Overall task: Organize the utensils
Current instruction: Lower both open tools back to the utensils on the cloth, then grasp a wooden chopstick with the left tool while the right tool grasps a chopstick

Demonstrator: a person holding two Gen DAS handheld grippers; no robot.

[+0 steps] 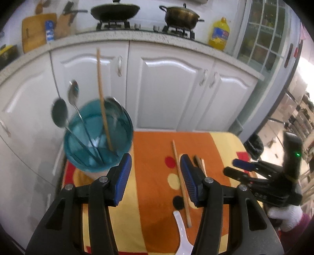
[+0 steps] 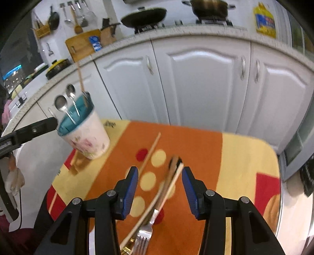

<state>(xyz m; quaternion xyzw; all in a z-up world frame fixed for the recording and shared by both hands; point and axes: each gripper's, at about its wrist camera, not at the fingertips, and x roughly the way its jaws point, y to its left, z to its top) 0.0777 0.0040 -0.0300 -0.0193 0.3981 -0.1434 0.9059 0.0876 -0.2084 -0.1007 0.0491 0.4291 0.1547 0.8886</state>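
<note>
A cup with a teal inside (image 1: pixel 98 137) stands at the table's far left corner and holds several metal spoons (image 1: pixel 59 114) and one wooden chopstick (image 1: pixel 103 102). It also shows in the right wrist view (image 2: pixel 86 133). My left gripper (image 1: pixel 155 174) is open and empty, just right of the cup. A loose chopstick (image 1: pixel 181 184) and a white spoon (image 1: pixel 183 235) lie below it. My right gripper (image 2: pixel 160 188) is open, over a fork (image 2: pixel 146 233) with a wooden handle and pale chopsticks (image 2: pixel 157 200). Another chopstick (image 2: pixel 150 153) lies to the left.
The table carries an orange, yellow and red cloth (image 2: pixel 196 153). White cabinet doors (image 1: pixel 166 88) stand close behind it, under a counter with a wok (image 1: pixel 115 10), a pot (image 1: pixel 181 15) and a yellow oil bottle (image 1: pixel 218 33). The right gripper shows at right in the left wrist view (image 1: pixel 235 168).
</note>
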